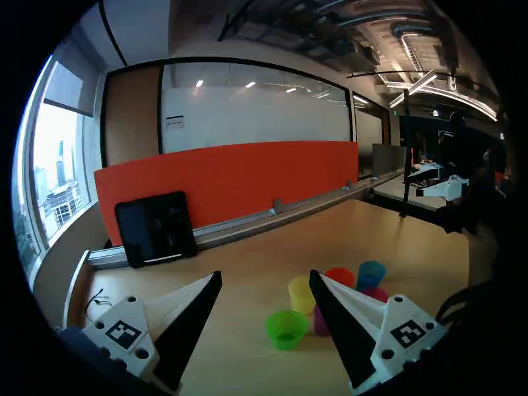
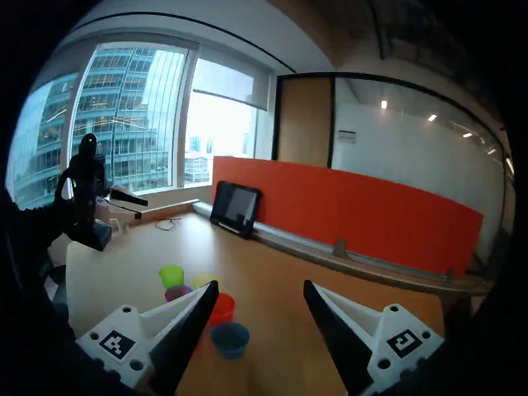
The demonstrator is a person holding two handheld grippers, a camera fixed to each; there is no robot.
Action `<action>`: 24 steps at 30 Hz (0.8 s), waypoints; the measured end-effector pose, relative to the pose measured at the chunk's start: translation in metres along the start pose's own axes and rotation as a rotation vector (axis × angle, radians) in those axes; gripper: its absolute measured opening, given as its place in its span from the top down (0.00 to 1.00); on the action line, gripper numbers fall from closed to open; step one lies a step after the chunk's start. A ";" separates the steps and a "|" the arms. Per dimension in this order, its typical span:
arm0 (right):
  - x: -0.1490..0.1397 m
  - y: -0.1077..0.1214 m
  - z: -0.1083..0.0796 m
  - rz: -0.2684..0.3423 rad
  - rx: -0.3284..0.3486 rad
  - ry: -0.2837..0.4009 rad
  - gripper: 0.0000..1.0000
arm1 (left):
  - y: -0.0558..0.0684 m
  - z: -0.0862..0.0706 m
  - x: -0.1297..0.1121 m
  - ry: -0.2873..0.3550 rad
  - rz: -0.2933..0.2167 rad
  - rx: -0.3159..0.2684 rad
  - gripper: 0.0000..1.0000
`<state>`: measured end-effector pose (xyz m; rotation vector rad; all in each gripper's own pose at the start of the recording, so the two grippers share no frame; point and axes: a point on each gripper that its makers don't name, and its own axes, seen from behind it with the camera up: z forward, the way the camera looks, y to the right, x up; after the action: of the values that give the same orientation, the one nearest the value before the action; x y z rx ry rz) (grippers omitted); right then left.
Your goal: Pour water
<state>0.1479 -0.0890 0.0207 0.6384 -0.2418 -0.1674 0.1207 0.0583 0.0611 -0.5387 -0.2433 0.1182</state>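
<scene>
Several small plastic cups stand clustered on the wooden table point(image 1: 251, 264). In the left gripper view I see a green cup point(image 1: 286, 328), a yellow cup point(image 1: 301, 292), a red cup point(image 1: 340, 275), a blue cup point(image 1: 371, 272) and a purple cup point(image 1: 377, 294). They sit ahead and to the right of my left gripper point(image 1: 264, 273), which is open and holds nothing. In the right gripper view the green cup point(image 2: 171, 274), red cup point(image 2: 223, 307) and blue cup point(image 2: 230, 338) lie ahead-left, partly behind the left finger. My right gripper point(image 2: 259, 284) is open and holds nothing.
A dark tablet point(image 1: 156, 228) point(image 2: 234, 206) leans against the orange partition point(image 1: 231, 175) point(image 2: 356, 211) at the table's far edge. A dark stand with a white part point(image 2: 89, 191) is at the window end. More dark and white gear point(image 1: 442, 188) stands on the neighbouring desk.
</scene>
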 end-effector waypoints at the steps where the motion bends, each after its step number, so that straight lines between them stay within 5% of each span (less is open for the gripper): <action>1: -0.003 0.000 0.001 -0.002 0.003 -0.004 0.00 | 0.001 0.001 -0.003 -0.006 0.002 -0.003 0.01; 24: -0.082 -0.019 0.027 0.005 0.109 -0.126 0.00 | 0.022 0.031 -0.088 -0.174 0.024 -0.083 0.01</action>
<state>0.0602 -0.1008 0.0159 0.7362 -0.3755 -0.1908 0.0270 0.0772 0.0579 -0.6150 -0.4126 0.1793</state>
